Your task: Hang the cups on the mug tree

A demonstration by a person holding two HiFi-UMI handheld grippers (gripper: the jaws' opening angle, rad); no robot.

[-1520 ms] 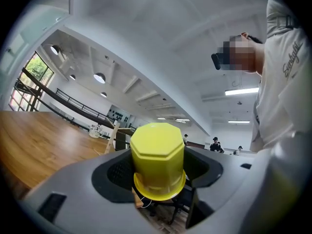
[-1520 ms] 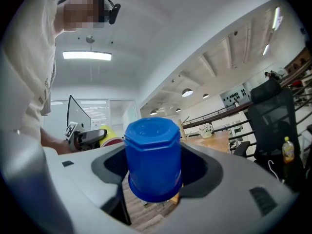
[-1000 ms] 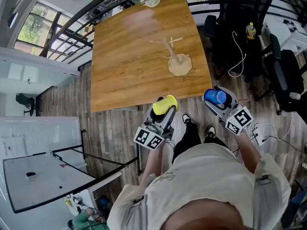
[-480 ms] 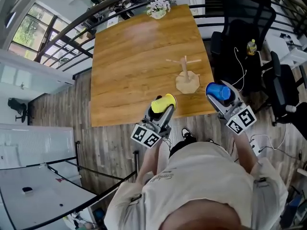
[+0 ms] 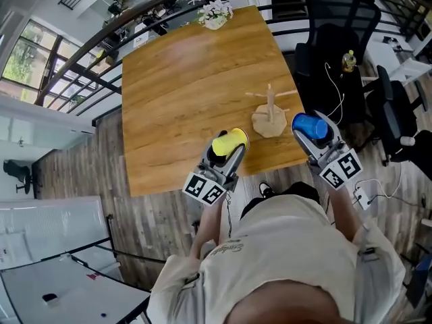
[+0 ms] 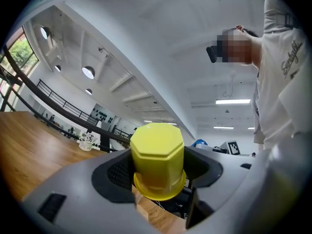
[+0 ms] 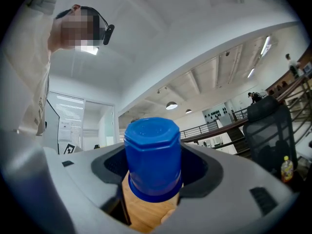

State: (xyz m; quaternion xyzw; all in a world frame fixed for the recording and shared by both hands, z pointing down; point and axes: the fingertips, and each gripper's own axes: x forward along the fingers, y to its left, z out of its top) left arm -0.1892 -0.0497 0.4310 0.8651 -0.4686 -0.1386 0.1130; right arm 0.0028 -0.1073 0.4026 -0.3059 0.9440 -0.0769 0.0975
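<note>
My left gripper (image 5: 226, 150) is shut on a yellow cup (image 5: 229, 142), held above the table's near edge. The same yellow cup (image 6: 157, 161) fills the middle of the left gripper view, base pointing away, between the left gripper's (image 6: 158, 169) jaws. My right gripper (image 5: 316, 135) is shut on a blue cup (image 5: 308, 125), just off the table's right near corner. That blue cup (image 7: 152, 157) sits base-outward between the right gripper's (image 7: 152, 172) jaws in the right gripper view. The wooden mug tree (image 5: 270, 115) stands bare on the table, between the two cups and slightly beyond them.
The wooden table (image 5: 182, 86) stretches away from me, with a small flower pot (image 5: 215, 15) at its far edge. Black office chairs (image 5: 337, 25) and a white cable stand right of the table. A railing runs behind the far edge.
The table and mug tree have drawn nearer. Both grippers, still holding their cups, now sit level with the mug tree's base on either side.
</note>
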